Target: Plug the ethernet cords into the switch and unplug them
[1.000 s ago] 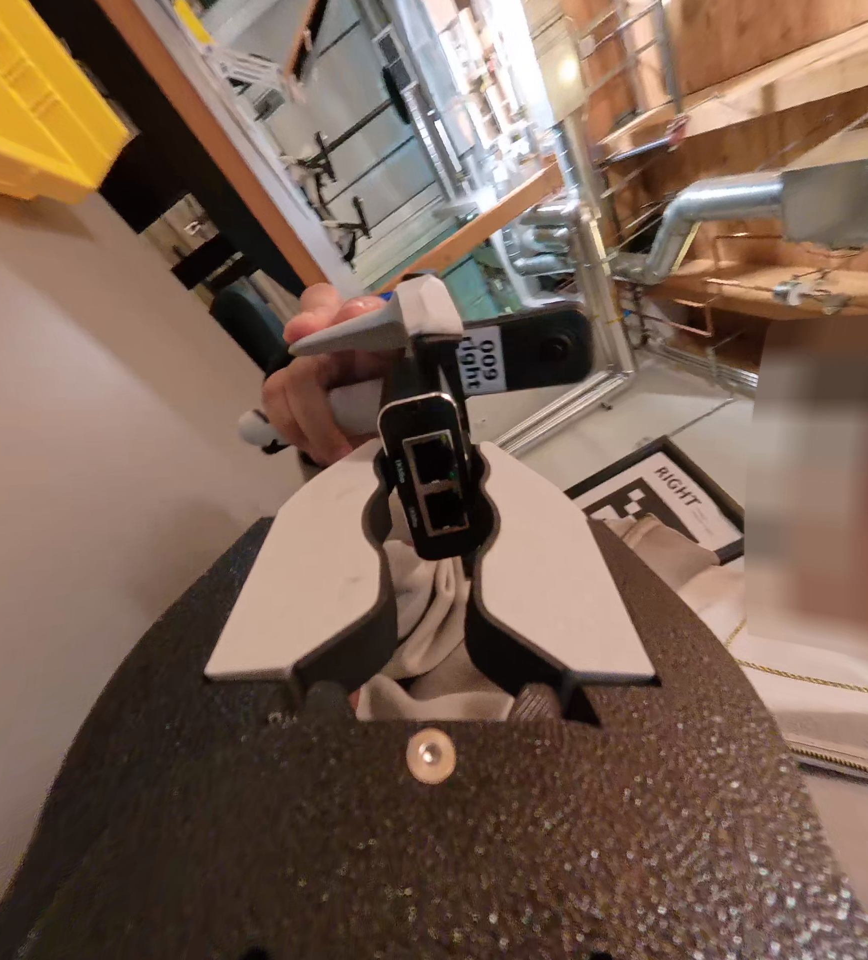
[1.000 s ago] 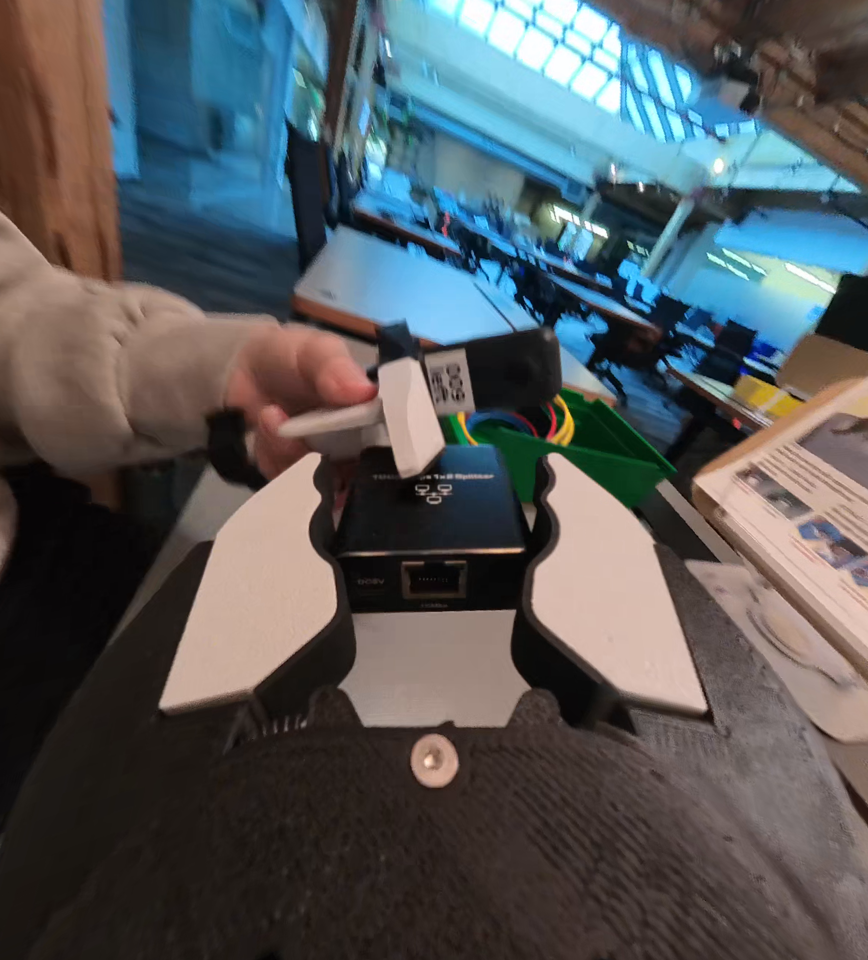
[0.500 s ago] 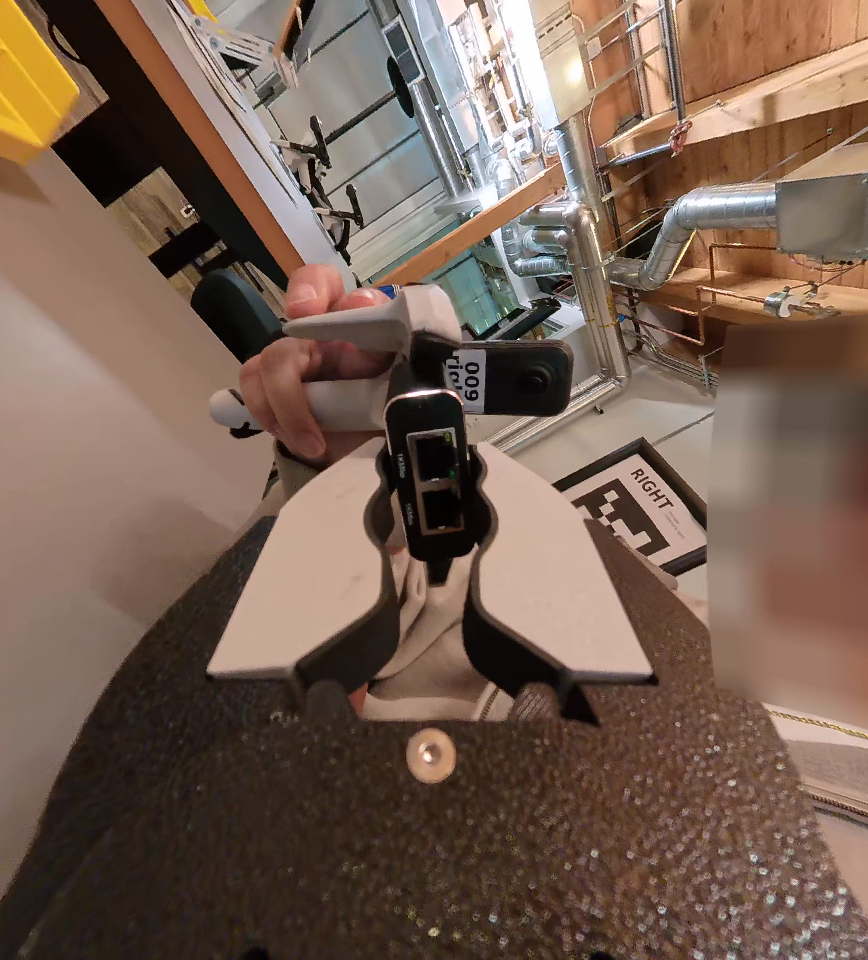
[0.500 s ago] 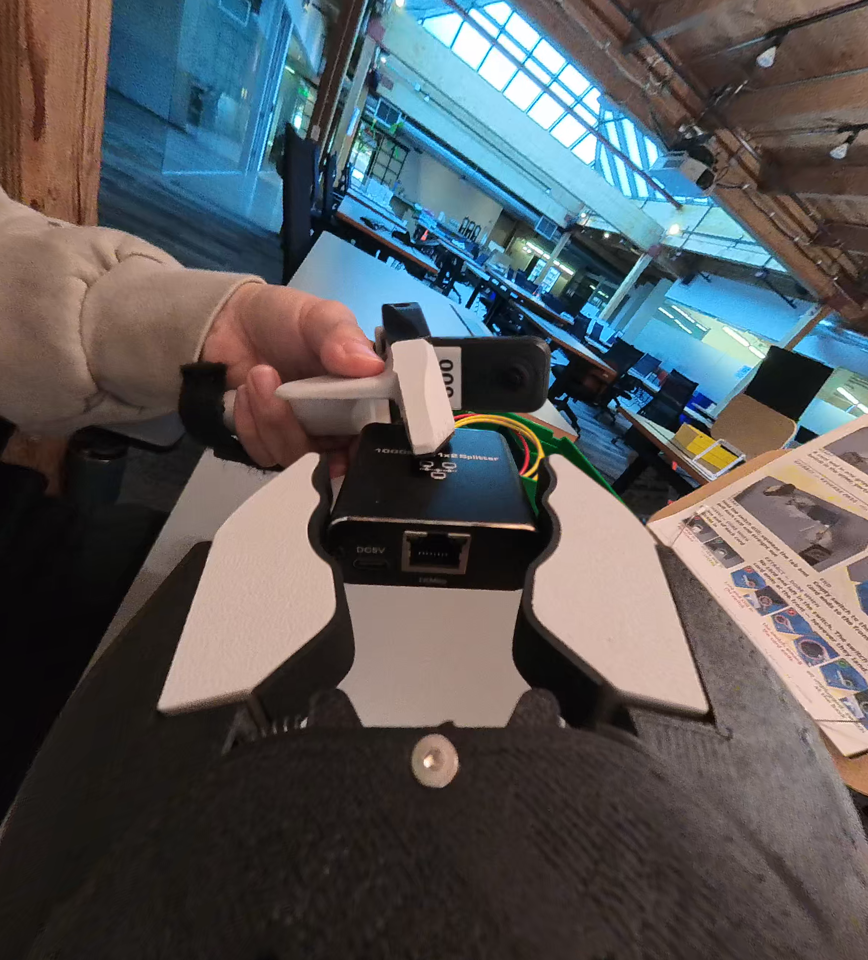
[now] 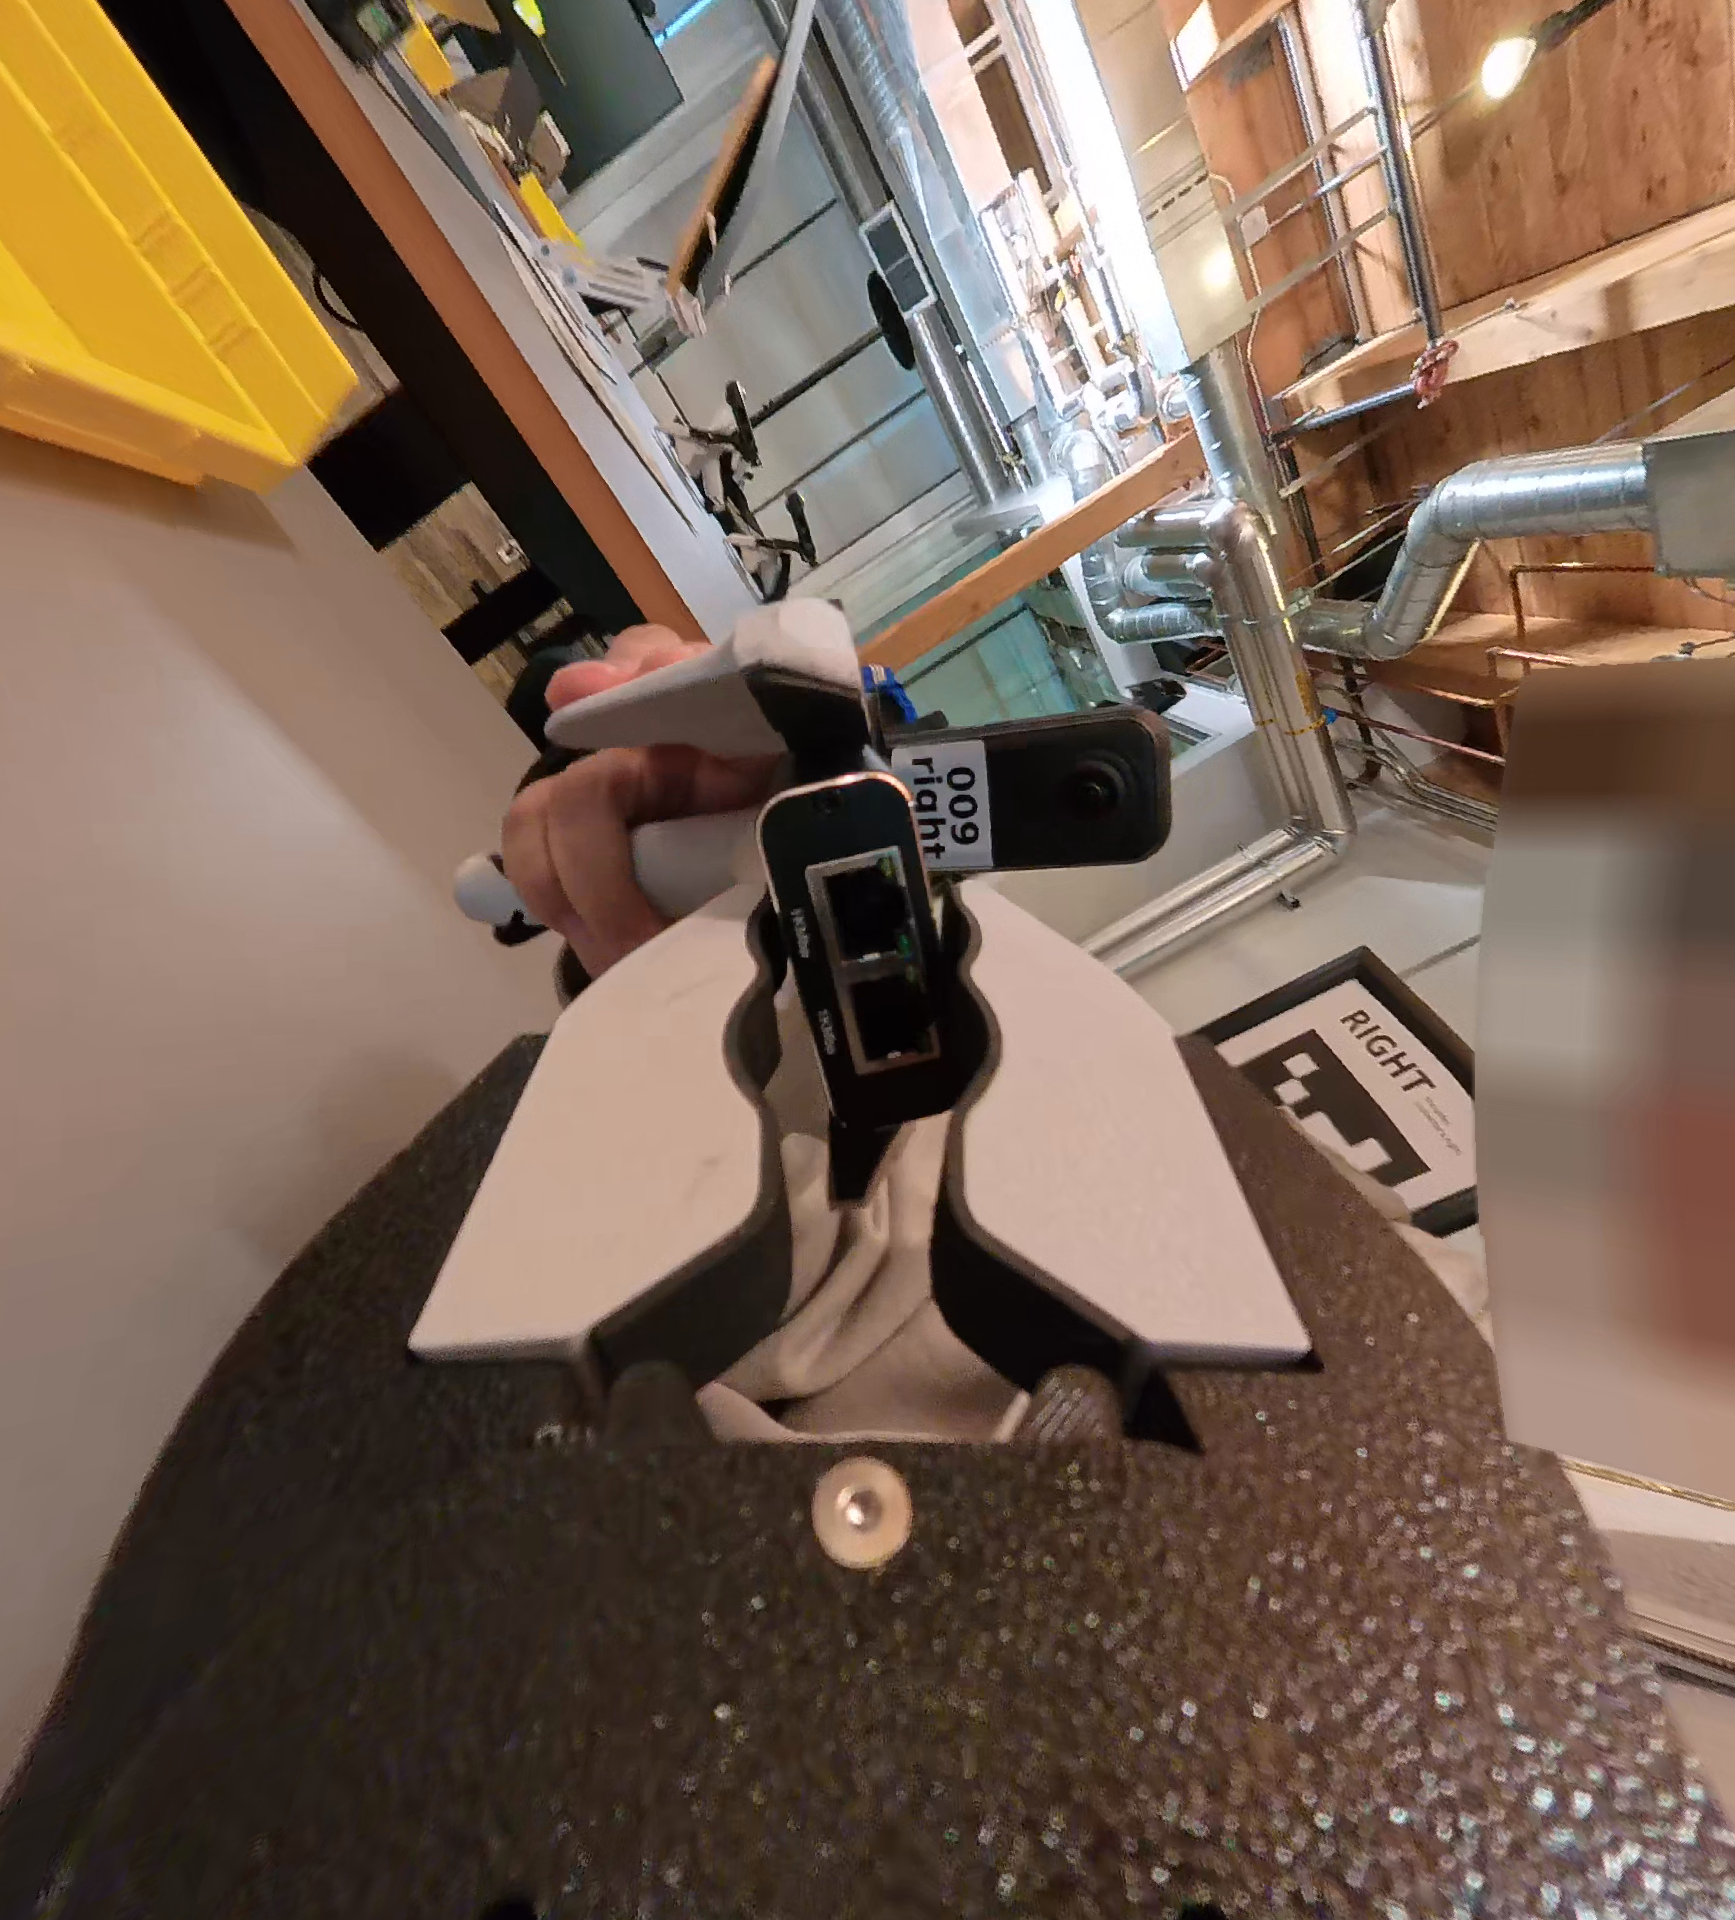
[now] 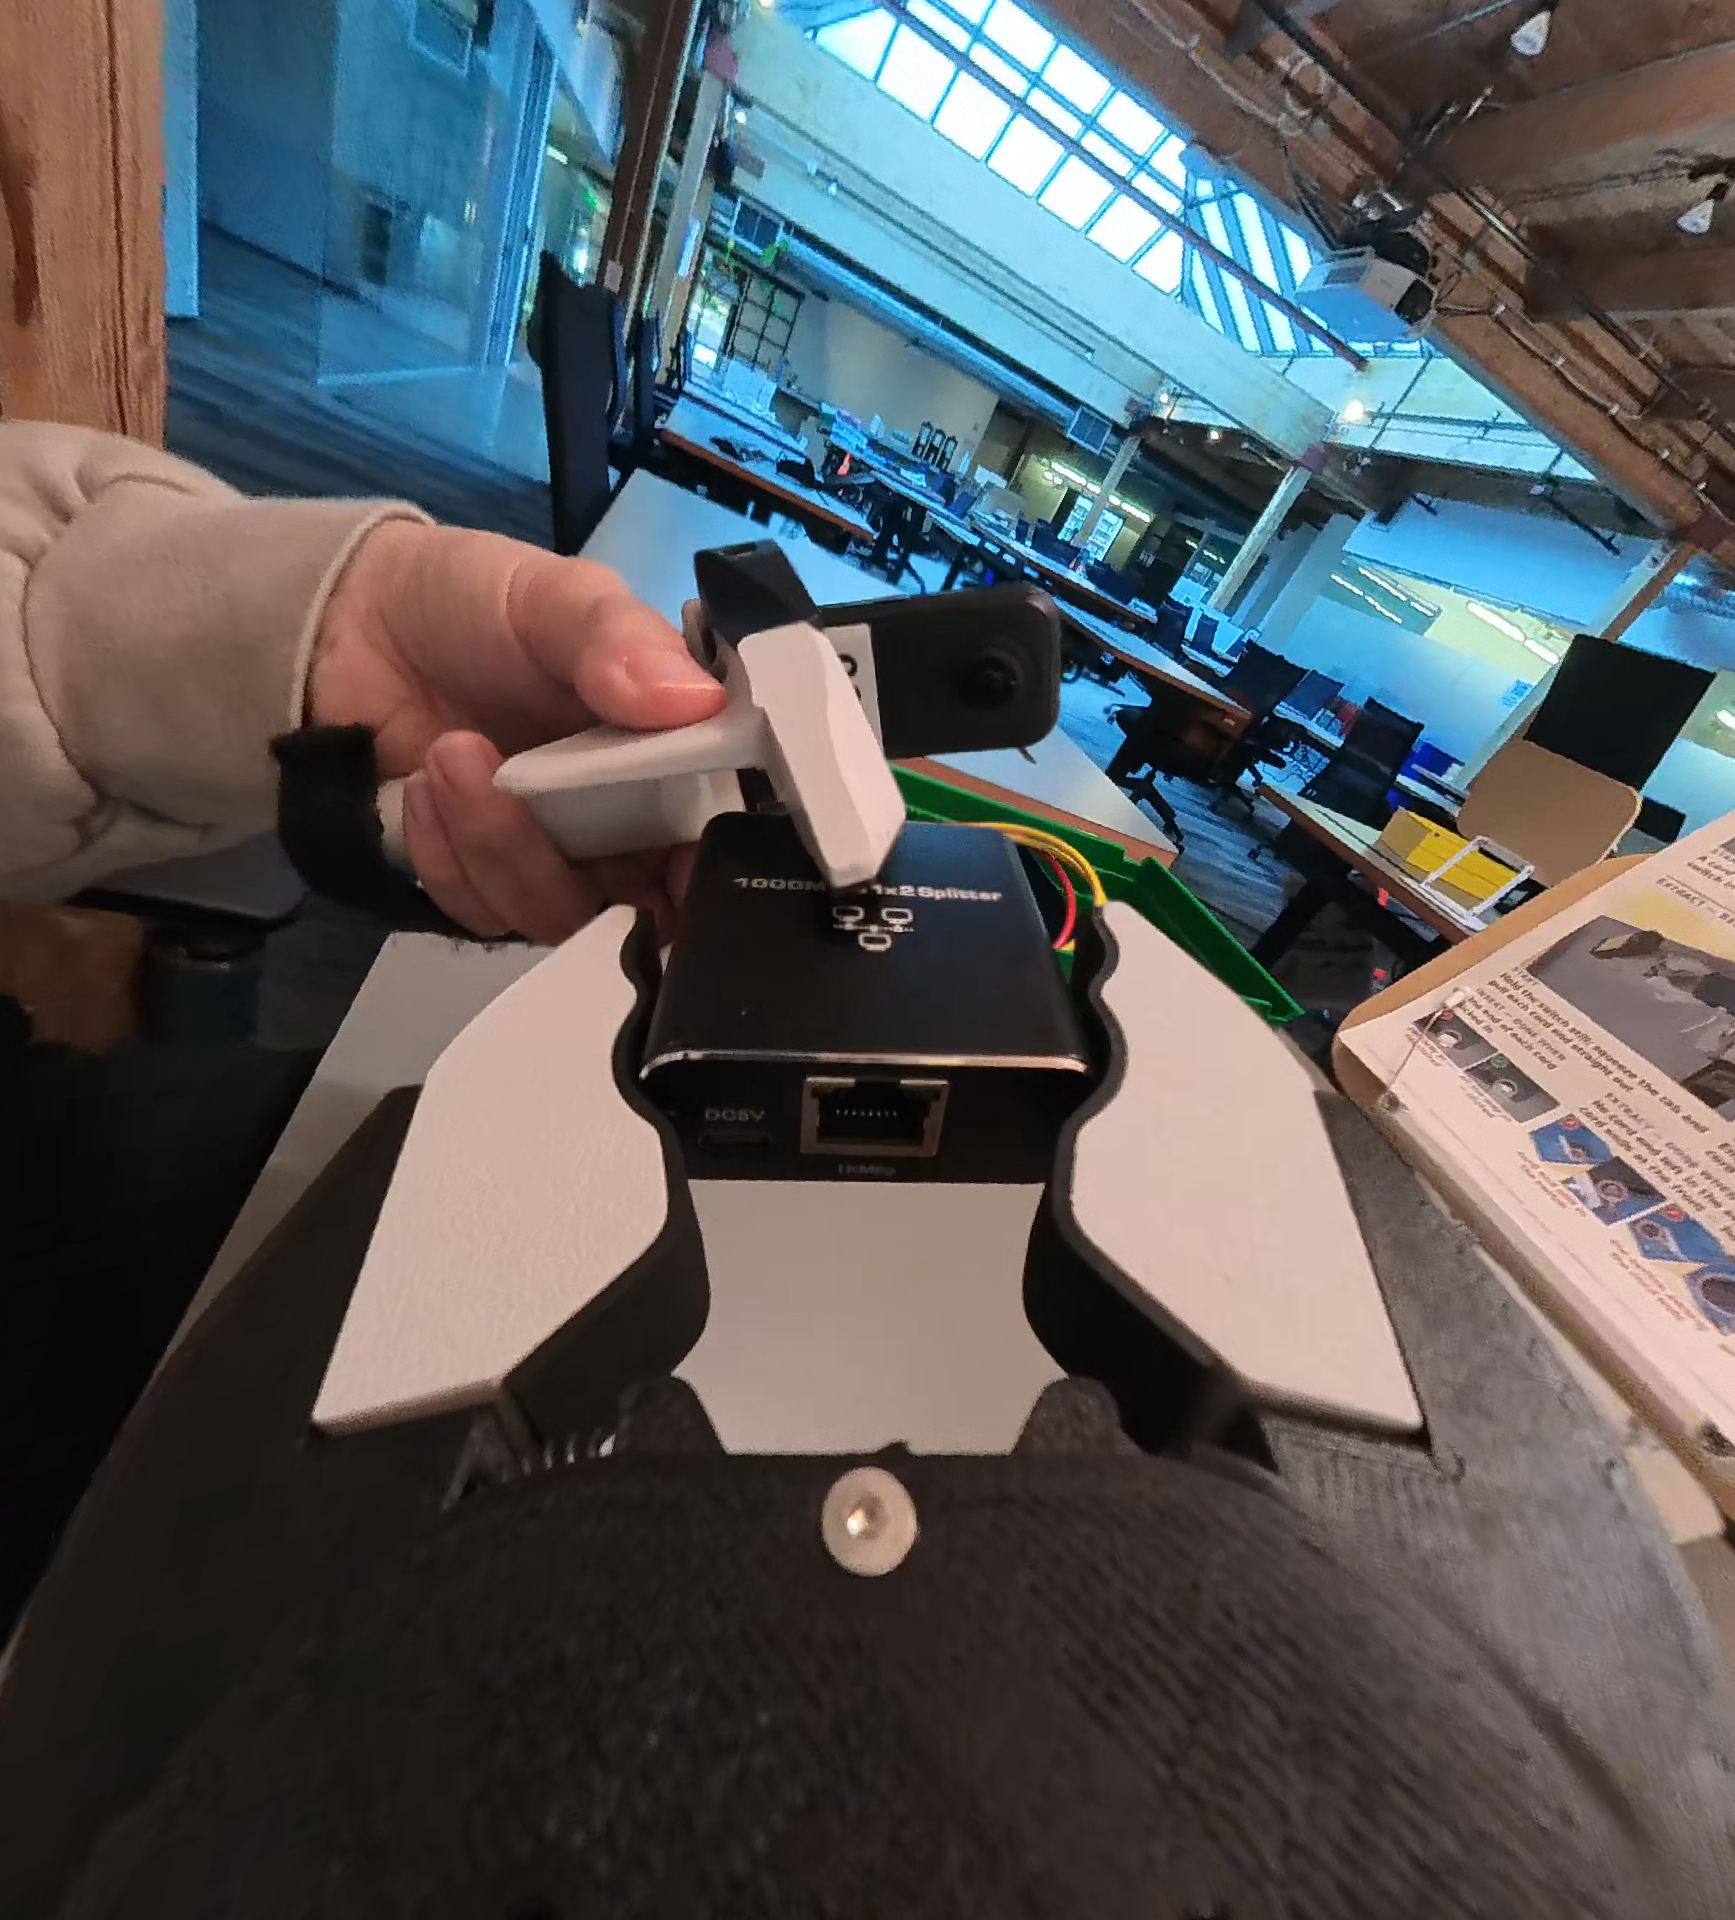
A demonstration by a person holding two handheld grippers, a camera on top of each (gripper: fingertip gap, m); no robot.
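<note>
**Both grippers on the switch, ports empty.** You held the switch (image 5: 868,977) in the air between the two tools. The left gripper (image 5: 858,997) was closed across its thin faces, with the two-port end turned back toward that gripper's camera. The right gripper (image 6: 868,966) was clamped across its wide sides, with the single-port end facing back. All three ports showed bare, so no plugging had yet begun. The coloured cords (image 6: 1060,883) lay beyond the right gripper's fingertips, in a green bin (image 6: 1206,935) ahead and slightly right.

*Doing the step well.* One gripper probably needed to keep the switch alone while the other let go and fetched a cord. The remaining grip would have to be firm before either one released, since the smooth casing looked likely to twist. The chosen port should have been kept facing the free gripper. Each plug would best go in straight, latch side matched.

*Pose.* Your left hand (image 6: 489,707) came in from the right gripper's left and above, its sleeve (image 6: 115,644) level, with one finger (image 6: 821,769) of its tool pressing down on the top face. Your right hand (image 5: 582,862) sat just beyond the left gripper's tips. The counter (image 6: 842,1330) lay below the right gripper.
</note>
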